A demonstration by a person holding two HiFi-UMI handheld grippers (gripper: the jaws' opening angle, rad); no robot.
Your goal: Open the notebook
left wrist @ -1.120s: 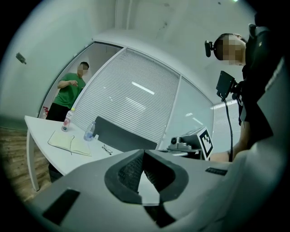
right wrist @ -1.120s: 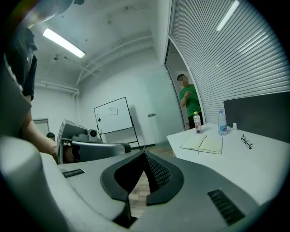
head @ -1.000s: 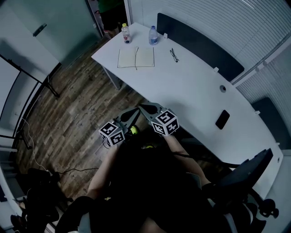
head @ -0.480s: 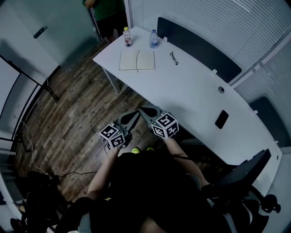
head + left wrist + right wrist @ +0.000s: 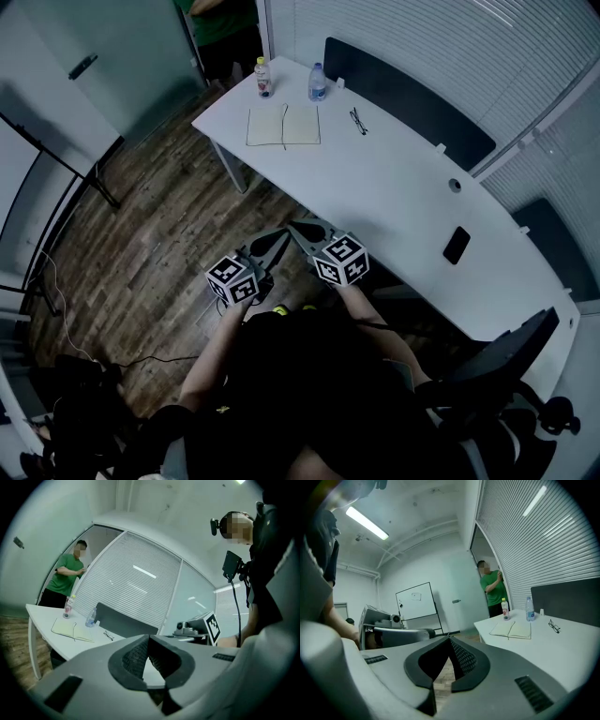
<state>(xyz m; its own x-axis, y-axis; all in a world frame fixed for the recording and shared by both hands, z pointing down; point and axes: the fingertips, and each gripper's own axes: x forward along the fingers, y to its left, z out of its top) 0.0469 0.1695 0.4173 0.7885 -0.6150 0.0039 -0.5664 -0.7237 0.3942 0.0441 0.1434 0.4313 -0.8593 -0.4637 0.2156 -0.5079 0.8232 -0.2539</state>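
1 notebook, open flat on tabletop, spine pointing toward 2 bottles. Jaws closed, empty: left gripper, right gripper.

head view: looked steeply down from above the person, table stretching ahead | left gripper view: rode the left gripper, faced about level along its jaws toward the table's far end | right gripper view: rode the right gripper, faced the same end | shared: all three caught the distant notebook
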